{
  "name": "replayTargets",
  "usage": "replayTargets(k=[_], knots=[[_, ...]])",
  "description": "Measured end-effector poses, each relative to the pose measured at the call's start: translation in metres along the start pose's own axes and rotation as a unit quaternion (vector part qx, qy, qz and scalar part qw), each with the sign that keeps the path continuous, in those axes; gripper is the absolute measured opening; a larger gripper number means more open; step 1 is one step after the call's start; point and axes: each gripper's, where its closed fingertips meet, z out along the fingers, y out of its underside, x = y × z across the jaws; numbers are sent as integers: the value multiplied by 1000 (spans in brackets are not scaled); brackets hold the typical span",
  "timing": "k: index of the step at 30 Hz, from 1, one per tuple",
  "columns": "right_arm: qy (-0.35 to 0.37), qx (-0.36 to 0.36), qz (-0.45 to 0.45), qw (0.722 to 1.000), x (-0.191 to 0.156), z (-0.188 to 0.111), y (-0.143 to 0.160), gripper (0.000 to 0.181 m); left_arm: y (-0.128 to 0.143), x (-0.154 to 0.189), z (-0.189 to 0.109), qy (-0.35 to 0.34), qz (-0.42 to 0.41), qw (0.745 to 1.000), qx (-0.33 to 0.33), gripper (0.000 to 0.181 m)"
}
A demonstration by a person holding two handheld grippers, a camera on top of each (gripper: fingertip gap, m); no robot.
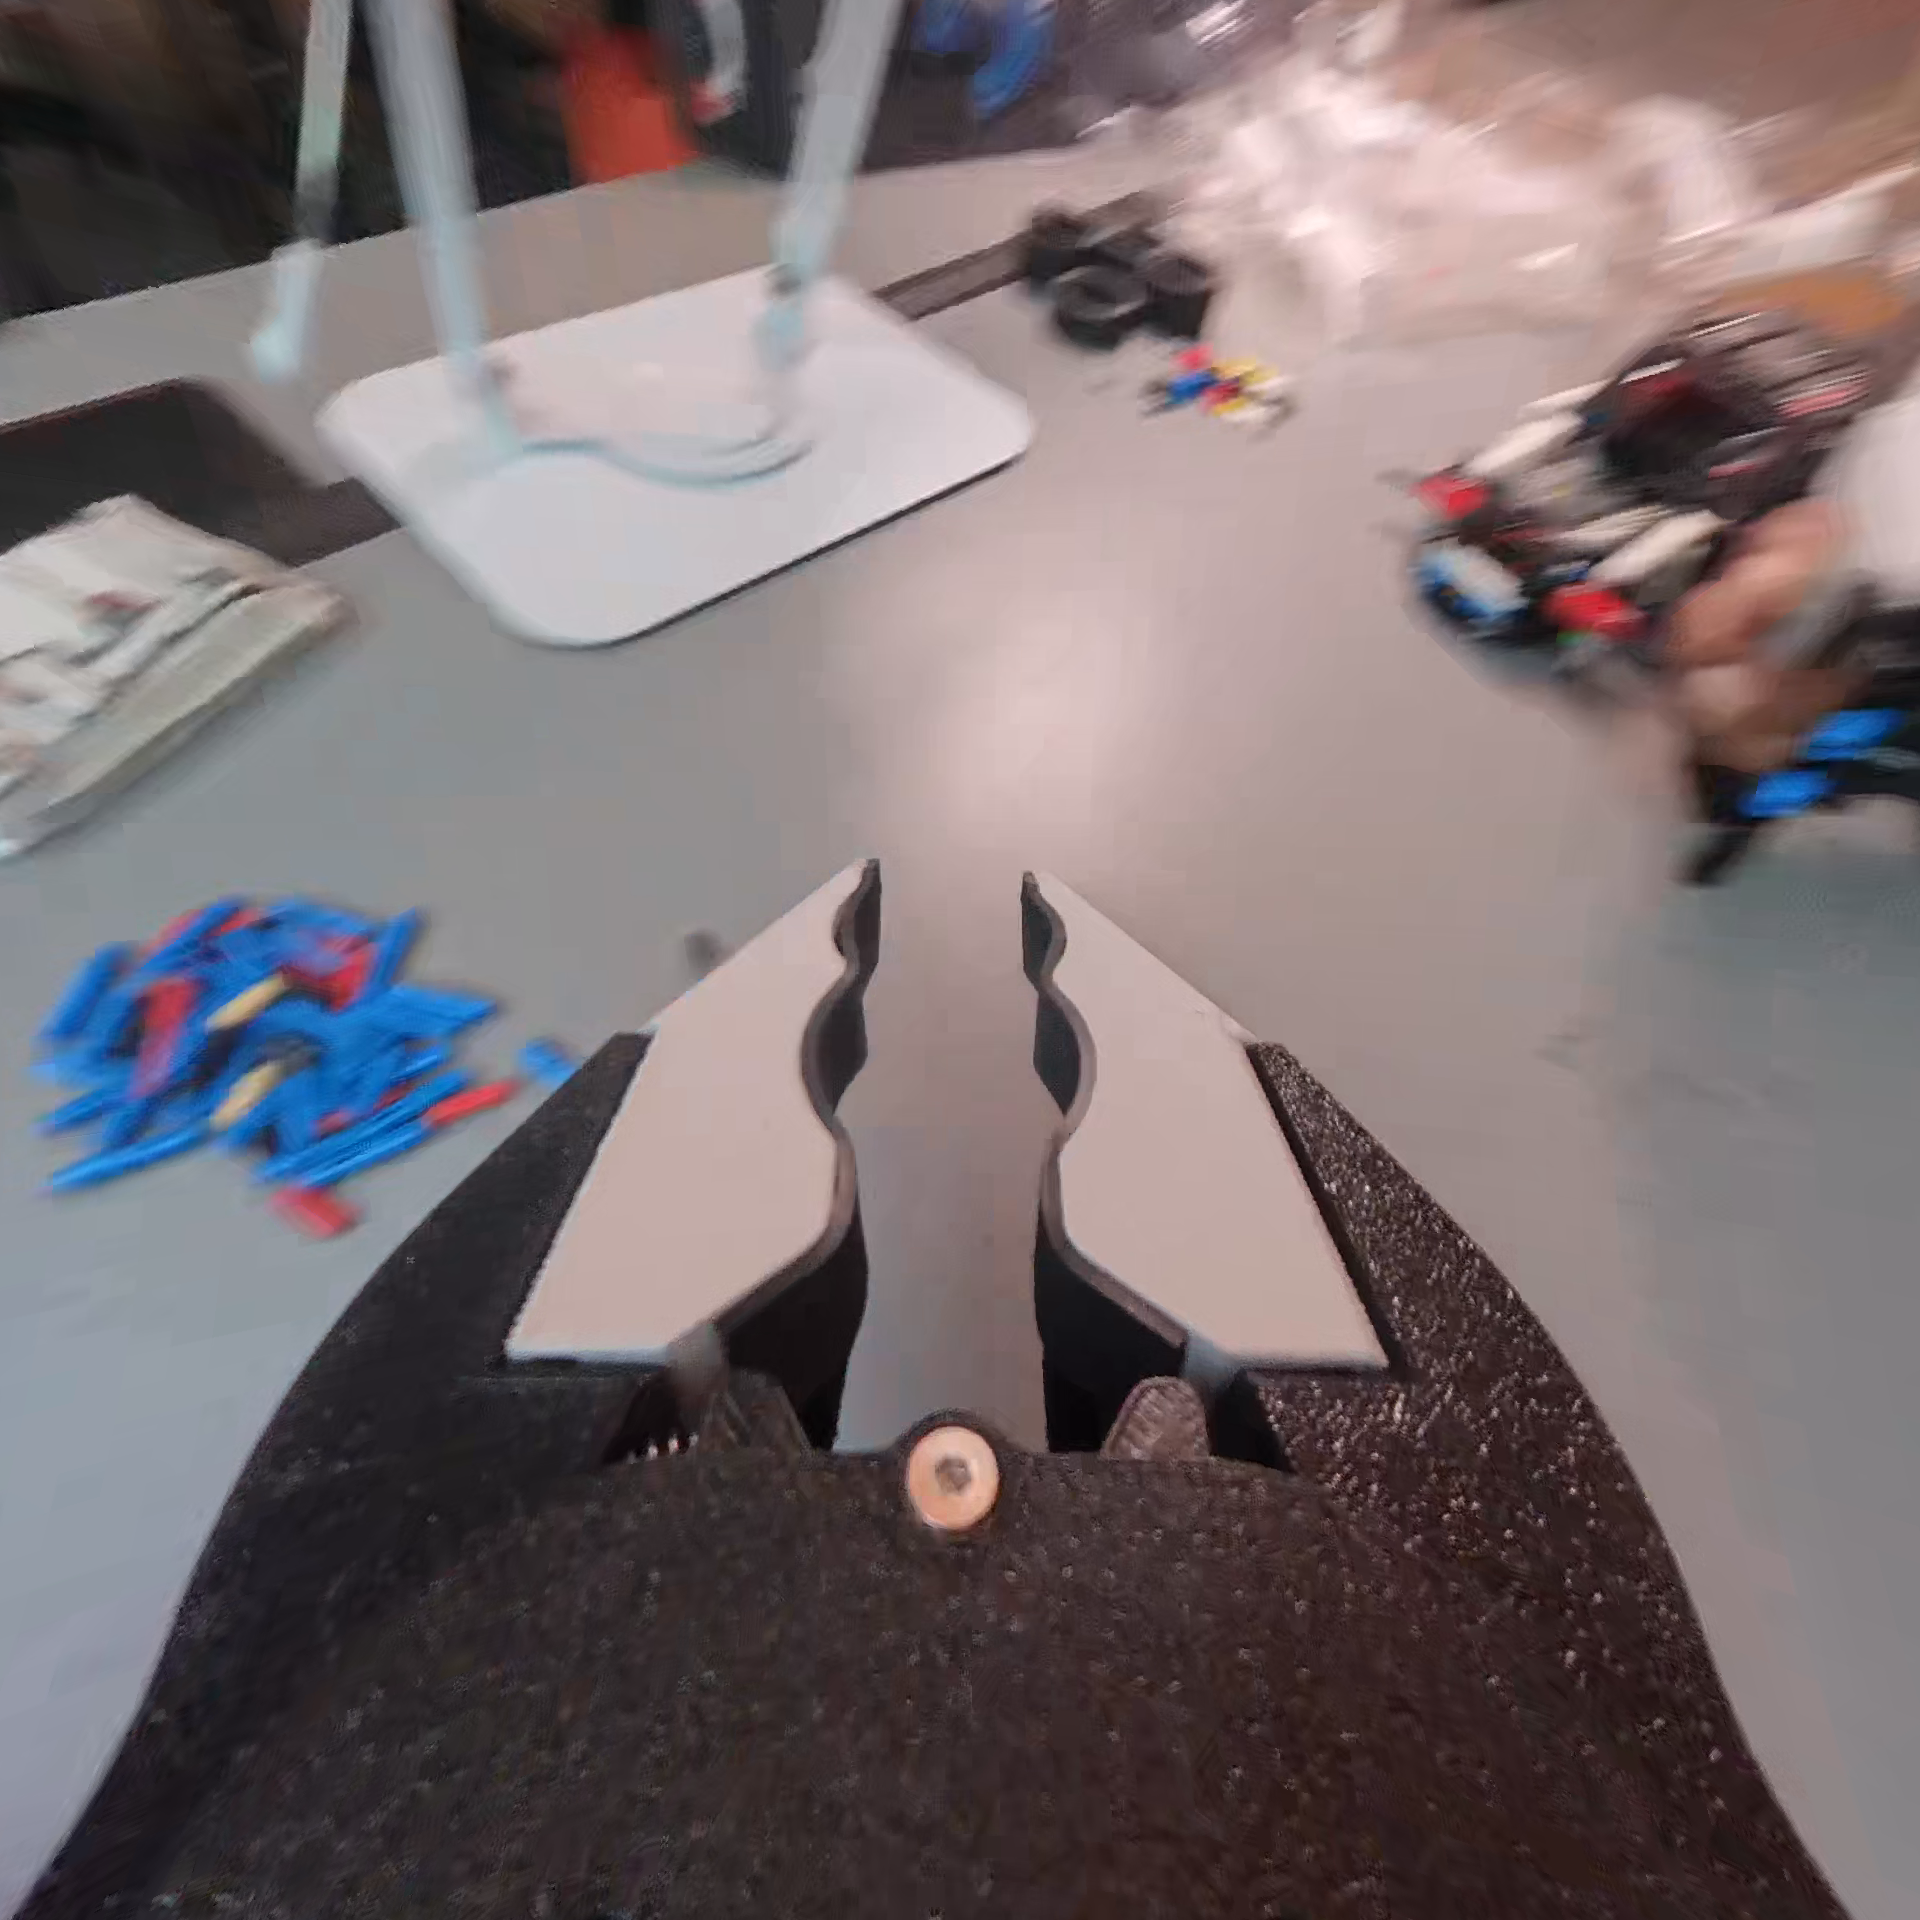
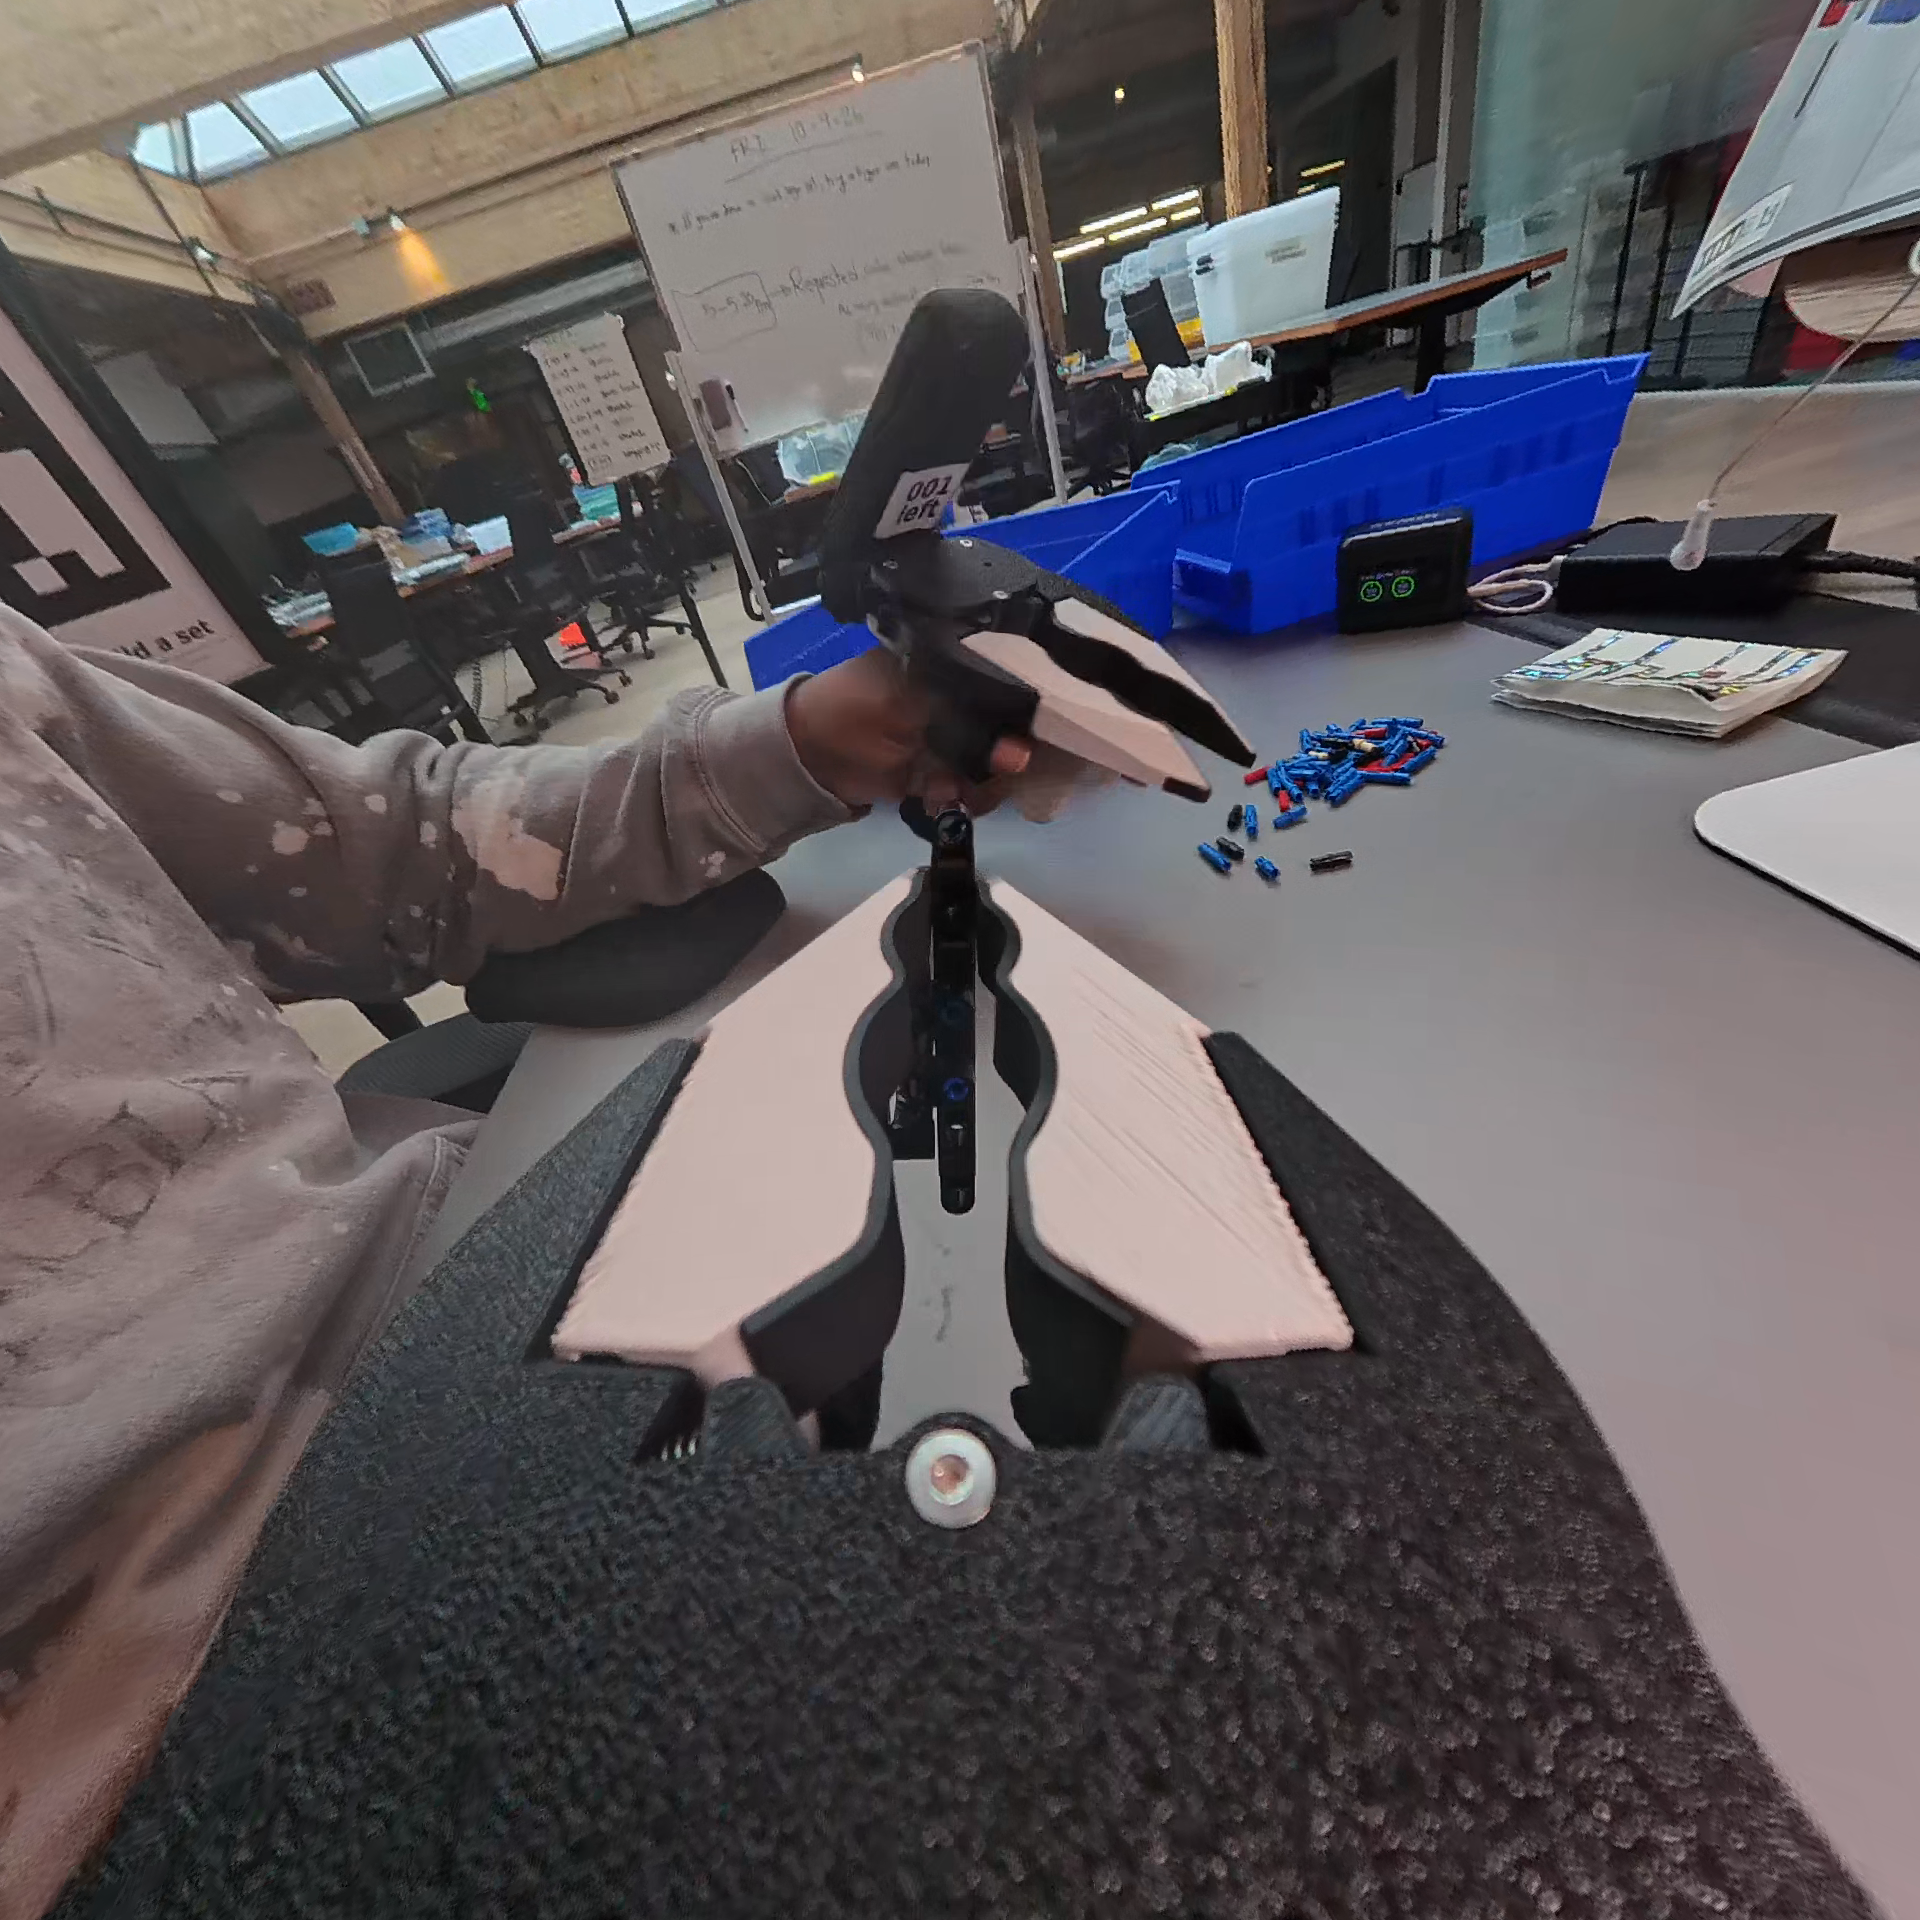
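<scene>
As right claw [image 2: 951, 914] pinched thin black beam [image 2: 953, 997], likely light, rigid; left claw [image 1: 951, 883] spread, empty, above desk [image 1: 1039, 727].

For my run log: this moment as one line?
left gripper: open, empty | right gripper: shut on black beam | blue pin pile: on table

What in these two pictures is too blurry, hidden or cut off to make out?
- Left wrist view: motion blur smears the multicoloured brick model and the clear plastic heap.
- Right wrist view: the right tool hides the sides of the black beam it grips.
- Right wrist view: the white pad is cut off at the edge.
</scene>
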Motion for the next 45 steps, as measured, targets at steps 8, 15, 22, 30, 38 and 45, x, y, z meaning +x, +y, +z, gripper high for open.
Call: replayTargets(k=[8,15,22,30,38,45], knots=[[-64,45,77,994,-14,7,-9,8,-33,175,-24,332,23,939,87,21],[-75,36,85,993,-18,11,-5,8,-40,175,-25,314,22,943,103,4],[-66,24,57,996,-19,11,-3,7,-37,175,-25,314,15,945,88,2],[-71,85,60,992,-5,-25,-33,7,-51,159,-46,313,9,942,120,2],[-33,65,30,997,-1,-29,-32,7,-40,71,-30,132,49,986,91,3],[-50,60,66,995,-2,-19,-19,7,42,-77,4,-200,118,965,-118,4]])
